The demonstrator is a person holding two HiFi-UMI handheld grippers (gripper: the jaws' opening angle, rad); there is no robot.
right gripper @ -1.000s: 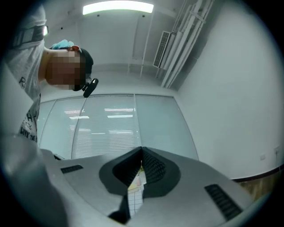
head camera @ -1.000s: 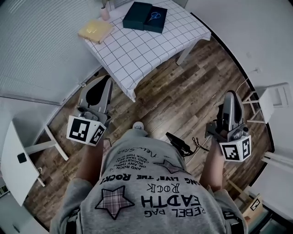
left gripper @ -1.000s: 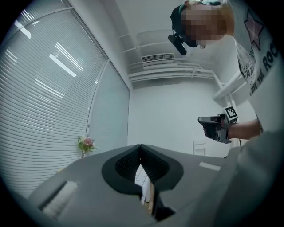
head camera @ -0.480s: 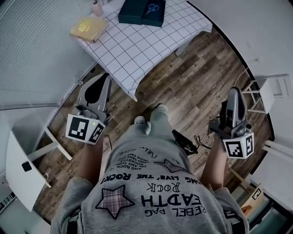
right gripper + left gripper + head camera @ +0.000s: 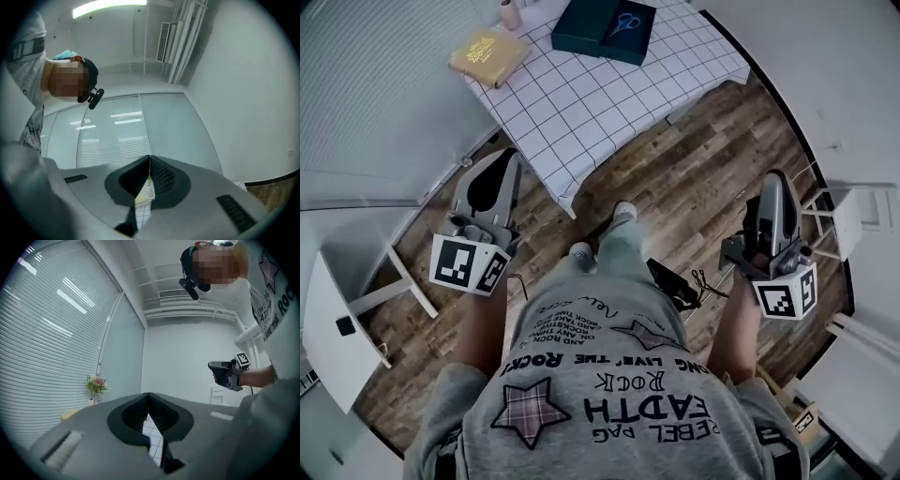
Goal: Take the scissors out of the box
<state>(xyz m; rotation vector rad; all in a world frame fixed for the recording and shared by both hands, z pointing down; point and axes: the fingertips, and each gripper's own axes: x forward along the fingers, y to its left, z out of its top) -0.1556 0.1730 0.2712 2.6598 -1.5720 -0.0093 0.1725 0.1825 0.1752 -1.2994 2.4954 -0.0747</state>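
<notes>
right hand-held gripper [image 5: 149, 159] jaws together, facing blinds [image 5: 110, 136]

The person holds the left forearm [image 5: 484, 323] and the right forearm [image 5: 733, 339] out ahead on either side of the torso [image 5: 609, 394]. The left gripper [image 5: 504, 161] and right gripper [image 5: 774, 184] are well apart, both pointing forward. The left gripper's jaws meet tip to tip with nothing between them, and the right gripper's jaws are likewise pressed together and empty, its nose tipped slightly upward.
</notes>
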